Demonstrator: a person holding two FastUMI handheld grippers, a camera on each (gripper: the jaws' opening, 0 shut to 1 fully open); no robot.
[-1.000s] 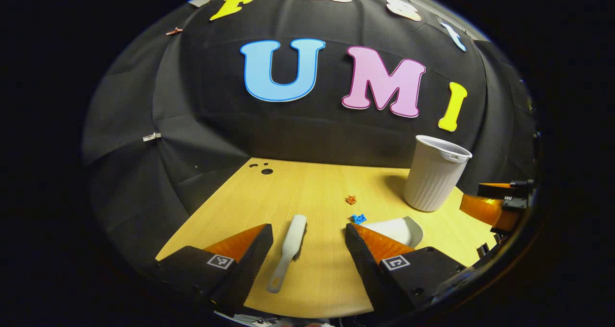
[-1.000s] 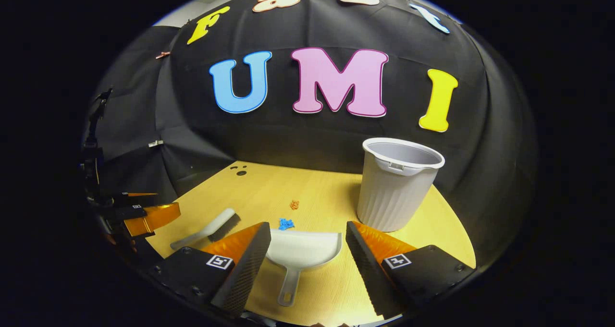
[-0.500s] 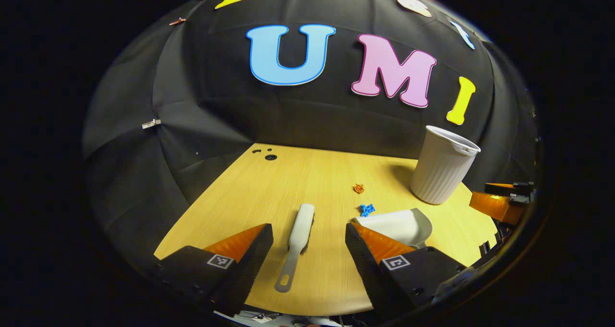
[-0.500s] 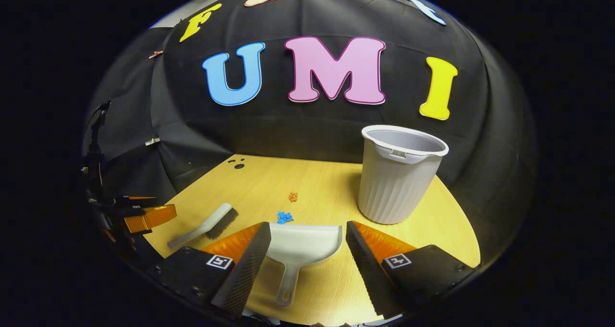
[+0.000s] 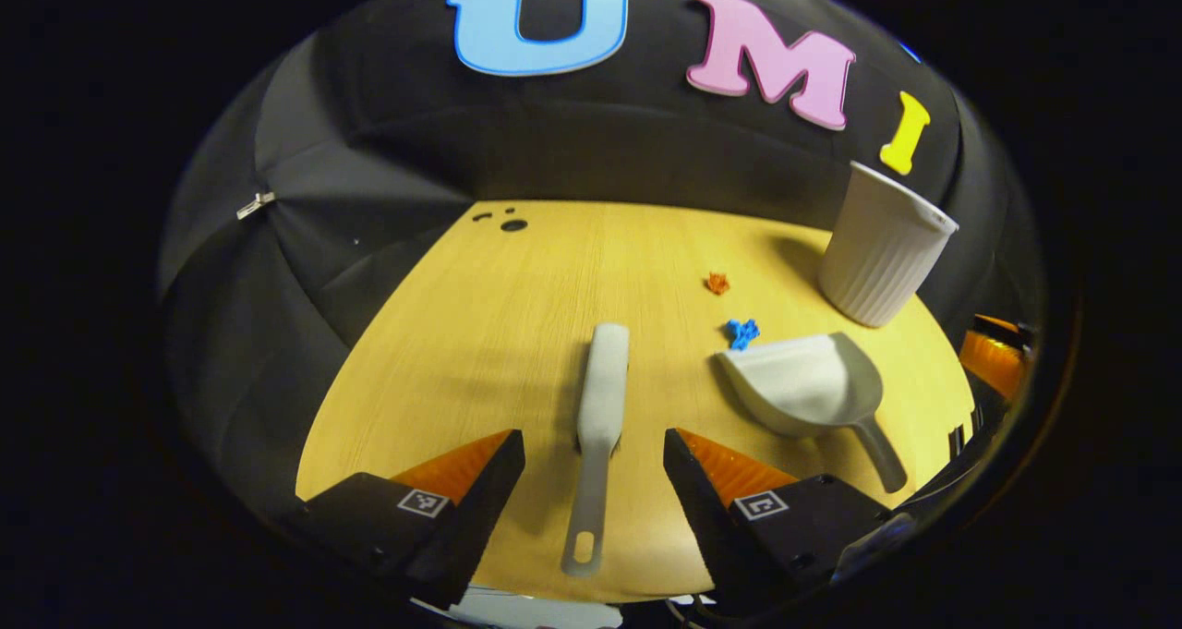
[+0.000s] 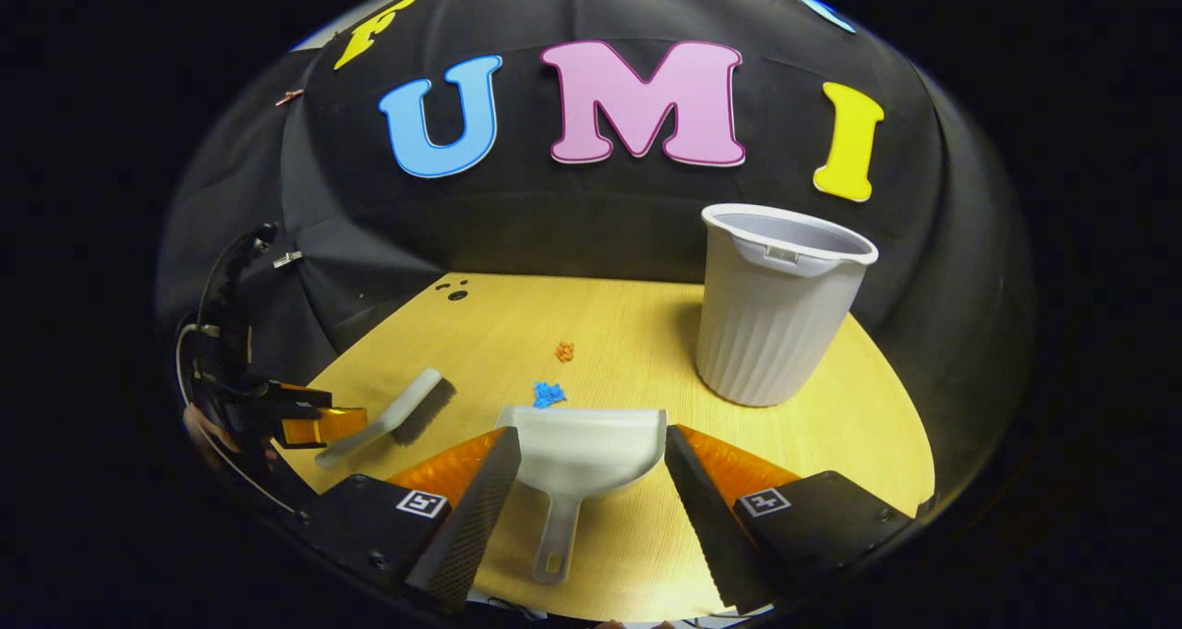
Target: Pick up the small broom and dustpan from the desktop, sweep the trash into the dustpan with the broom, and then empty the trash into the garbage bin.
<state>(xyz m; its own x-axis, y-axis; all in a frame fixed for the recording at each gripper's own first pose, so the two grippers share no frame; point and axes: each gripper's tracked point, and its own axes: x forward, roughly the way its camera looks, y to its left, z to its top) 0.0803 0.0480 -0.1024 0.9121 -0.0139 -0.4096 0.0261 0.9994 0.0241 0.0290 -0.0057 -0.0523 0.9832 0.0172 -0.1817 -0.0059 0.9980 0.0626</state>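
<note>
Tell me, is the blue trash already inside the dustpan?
No. In the right gripper view the blue trash lies on the table just beyond the front edge of the dustpan, whose pan looks empty.

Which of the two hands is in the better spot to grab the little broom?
The left. The broom lies with its handle running straight between the open fingers of the left tool. The right tool is lined up on the dustpan instead, with the broom off to its side.
</note>
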